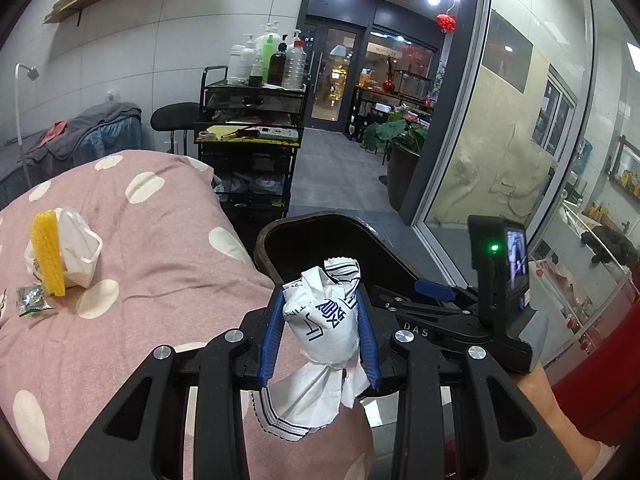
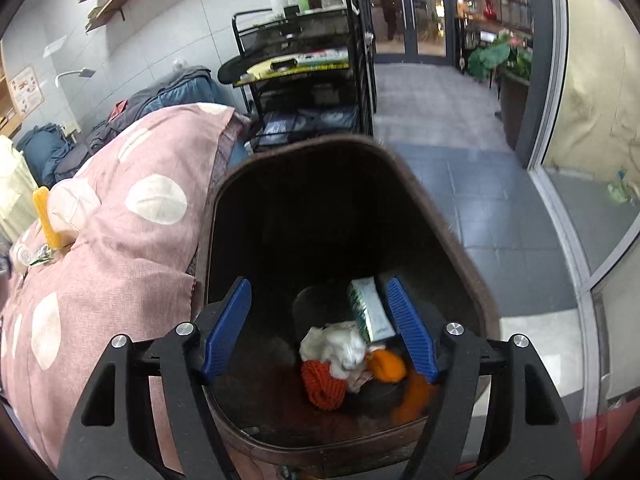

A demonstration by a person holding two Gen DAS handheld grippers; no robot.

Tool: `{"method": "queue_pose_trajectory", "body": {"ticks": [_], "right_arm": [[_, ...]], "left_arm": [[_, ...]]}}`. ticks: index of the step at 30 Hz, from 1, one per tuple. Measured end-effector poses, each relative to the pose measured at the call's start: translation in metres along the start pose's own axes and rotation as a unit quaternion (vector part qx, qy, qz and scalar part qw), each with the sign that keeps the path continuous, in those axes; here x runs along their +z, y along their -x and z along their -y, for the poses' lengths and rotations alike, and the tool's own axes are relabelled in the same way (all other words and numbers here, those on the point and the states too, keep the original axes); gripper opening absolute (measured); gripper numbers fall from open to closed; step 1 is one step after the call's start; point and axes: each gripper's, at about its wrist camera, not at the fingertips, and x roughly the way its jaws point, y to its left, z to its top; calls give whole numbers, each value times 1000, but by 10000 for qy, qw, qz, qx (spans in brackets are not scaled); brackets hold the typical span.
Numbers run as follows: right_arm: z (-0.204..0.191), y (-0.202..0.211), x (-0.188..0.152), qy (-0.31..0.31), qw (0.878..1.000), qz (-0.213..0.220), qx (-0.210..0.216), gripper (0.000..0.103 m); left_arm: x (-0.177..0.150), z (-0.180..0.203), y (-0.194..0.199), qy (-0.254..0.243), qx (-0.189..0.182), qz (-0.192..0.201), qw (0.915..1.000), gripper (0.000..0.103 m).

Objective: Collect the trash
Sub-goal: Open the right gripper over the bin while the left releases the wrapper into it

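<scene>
1. Left wrist view: the left gripper [image 1: 322,320] has its blue ribbed jaws pinching a crumpled white paper wrapper with dark blue print [image 1: 322,322], held in the air over the near rim of the dark brown oval trash bin [image 1: 280,236]. A long loose tail of the wrapper hangs below the jaws. My worry is that only the bunched middle is clamped: if the jaws let go here, the wrapper could catch the rim or fall on the bed side, since it sits above the bin's edge, not its middle.

2. Same view: the right gripper [image 1: 434,290] with its camera sits just beside the bin's right edge, so a quick sideways move of the left one could knock it. More trash lies near the left edge of the pink bedcover with white dots [image 1: 168,248]: a yellow ribbed sponge-like piece [image 1: 48,254] touching a white plastic bag [image 1: 80,252], and a small green wrapper [image 1: 30,300] just beside them.

3. Right wrist view: the right gripper [image 2: 320,324] has its jaws spread wide and empty, above the bin's open mouth. A green-and-white flat packet [image 2: 370,312] leans by the right finger [image 2: 410,330]; whether they touch I cannot tell. If they do, the packet might be dragged out on withdrawal. Below lie an orange net ball [image 2: 322,384], white crumpled tissue [image 2: 340,346] and orange peel [image 2: 386,366].
</scene>
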Motion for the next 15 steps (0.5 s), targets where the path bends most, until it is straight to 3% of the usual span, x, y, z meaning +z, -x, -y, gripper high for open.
{"method": "queue_pose_trajectory", "body": {"ticks": [15], "right_arm": [[40, 46, 11, -641, 9944, 633, -556, 86]], "left_arm": [[9, 18, -52, -158, -240, -481, 9984, 33]]}}
